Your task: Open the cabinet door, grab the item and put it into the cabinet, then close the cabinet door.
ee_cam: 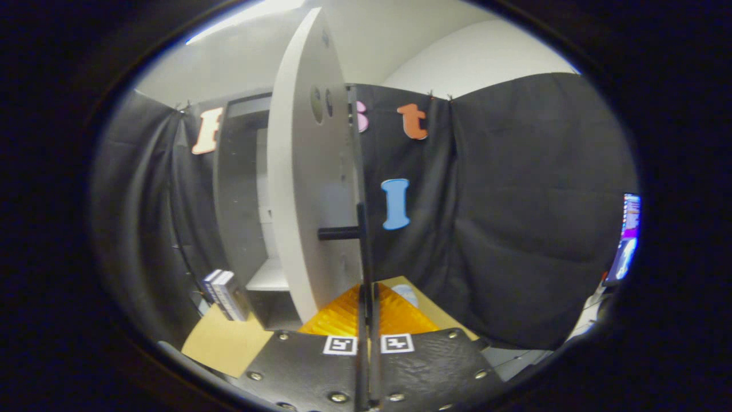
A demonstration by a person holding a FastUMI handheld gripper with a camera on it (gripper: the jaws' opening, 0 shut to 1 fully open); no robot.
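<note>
The white cabinet door (306,183) stands swung open and I see it almost edge-on. Its black handle (361,229) is a thin vertical bar held off the door by a short stub. The bar runs down between my fingers, and my gripper (369,294) is shut on it, one pad on each side. Left of the door the grey cabinet (243,189) shows its open inside with a pale shelf (269,277). Two books (223,294) stand upright on a tan mat (226,343) just left of the cabinet's foot.
Black cloth walls close the booth behind and to the right. A lit screen (626,240) stands at the far right edge. A small pale round thing (407,293) lies on the table just beyond my right finger.
</note>
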